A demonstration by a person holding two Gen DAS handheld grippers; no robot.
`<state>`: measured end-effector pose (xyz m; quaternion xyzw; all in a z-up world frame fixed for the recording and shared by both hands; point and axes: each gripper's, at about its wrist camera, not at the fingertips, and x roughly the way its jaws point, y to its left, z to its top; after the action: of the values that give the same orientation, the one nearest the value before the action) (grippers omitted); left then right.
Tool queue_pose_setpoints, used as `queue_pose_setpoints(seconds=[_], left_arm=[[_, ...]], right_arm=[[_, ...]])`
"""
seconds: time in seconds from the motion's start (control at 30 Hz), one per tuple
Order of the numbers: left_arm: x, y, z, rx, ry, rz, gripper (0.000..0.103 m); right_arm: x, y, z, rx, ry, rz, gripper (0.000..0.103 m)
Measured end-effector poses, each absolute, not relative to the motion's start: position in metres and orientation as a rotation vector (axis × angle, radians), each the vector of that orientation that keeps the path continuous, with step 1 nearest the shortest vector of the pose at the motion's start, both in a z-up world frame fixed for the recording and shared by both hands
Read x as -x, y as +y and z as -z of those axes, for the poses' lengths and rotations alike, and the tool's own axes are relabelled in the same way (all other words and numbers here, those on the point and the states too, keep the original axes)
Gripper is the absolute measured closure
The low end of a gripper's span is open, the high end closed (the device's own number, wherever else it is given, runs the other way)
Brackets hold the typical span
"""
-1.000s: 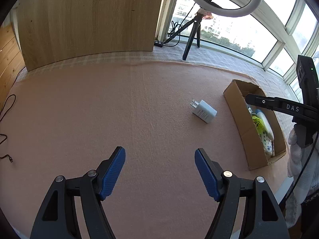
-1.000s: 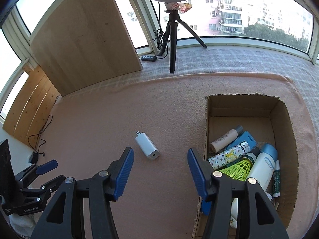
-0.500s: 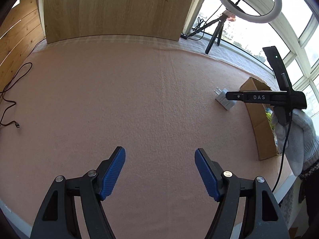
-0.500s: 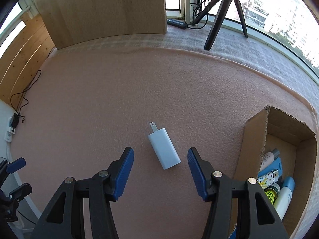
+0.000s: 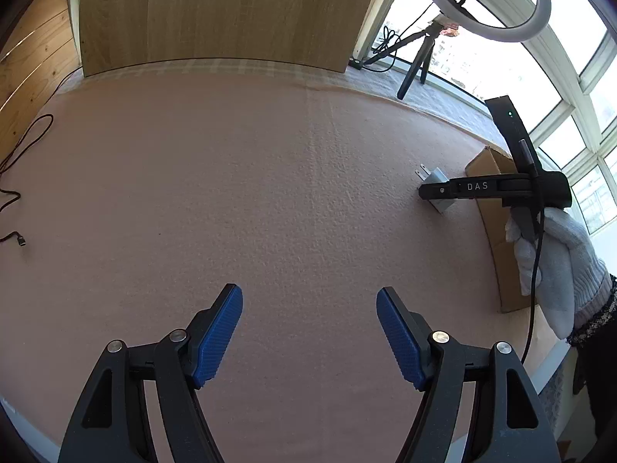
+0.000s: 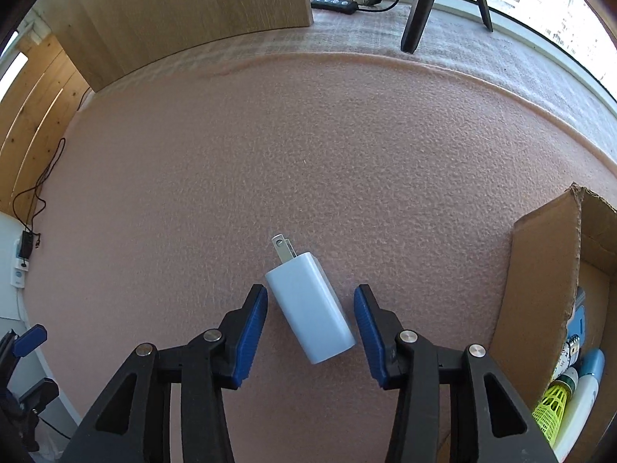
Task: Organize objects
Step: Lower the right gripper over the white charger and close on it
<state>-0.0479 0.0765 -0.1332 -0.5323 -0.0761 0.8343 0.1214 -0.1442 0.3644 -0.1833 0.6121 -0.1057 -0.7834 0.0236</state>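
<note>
A white wall charger (image 6: 312, 320) lies flat on the pink felt mat (image 6: 308, 135), prongs pointing away. My right gripper (image 6: 310, 295) points down over it with a blue pad on each side. Its jaws are closing and narrow gaps still show beside the charger. In the left wrist view the charger (image 5: 437, 175) peeks out behind the right tool's black frame (image 5: 501, 187), held by a white-gloved hand (image 5: 551, 254). My left gripper (image 5: 308, 294) hangs open over bare mat, holding nothing. An open cardboard box (image 6: 540, 270) stands right of the charger.
The box holds several bottles and a yellow-green shuttlecock (image 6: 553, 405). A ring light on a tripod (image 5: 416, 61) and a power strip (image 6: 335, 2) stand at the back by the window. A wooden panel (image 5: 216, 11) lines the far side. A loose cable (image 5: 19, 154) lies left.
My right gripper has sunk and swung left from the box to straddle the charger, and its jaws have narrowed. The left gripper drifted slightly and stayed open.
</note>
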Motion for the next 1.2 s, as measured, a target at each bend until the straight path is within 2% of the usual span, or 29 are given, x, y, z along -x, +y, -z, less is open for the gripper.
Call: queue_pose_setpoints(seconds=[0.33, 0.57, 0.63, 0.67, 0.7, 0.83, 1.03, 1.2], left_arm=[[0.050, 0.073, 0.137, 1.567, -0.232, -2.430, 0.028], [0.048, 0.062, 0.139, 1.572, -0.250, -2.443, 0.028], [0.047, 0.058, 0.139, 1.573, -0.256, -2.448, 0.028], [0.047, 0.056, 0.139, 1.573, -0.259, -2.451, 0.028], [0.047, 0.054, 0.140, 1.573, -0.260, -2.453, 0.028], [0.050, 0.051, 0.143, 1.571, -0.262, -2.452, 0.028], [0.049, 0.060, 0.152, 1.580, -0.237, -2.413, 0.028], [0.049, 0.080, 0.160, 1.584, -0.198, -2.366, 0.028]], right_arm=[[0.134, 0.340, 0.171, -1.808, -0.363, 2.367, 0.065], [0.151, 0.353, 0.181, -1.884, -0.450, 2.410, 0.066], [0.153, 0.351, 0.183, -1.889, -0.456, 2.406, 0.071], [0.153, 0.349, 0.183, -1.892, -0.456, 2.397, 0.079], [0.152, 0.347, 0.184, -1.893, -0.458, 2.387, 0.082], [0.143, 0.333, 0.185, -1.873, -0.493, 2.350, 0.082], [0.114, 0.310, 0.196, -1.814, -0.707, 2.209, 0.082], [0.096, 0.303, 0.194, -1.787, -0.702, 2.246, 0.081]])
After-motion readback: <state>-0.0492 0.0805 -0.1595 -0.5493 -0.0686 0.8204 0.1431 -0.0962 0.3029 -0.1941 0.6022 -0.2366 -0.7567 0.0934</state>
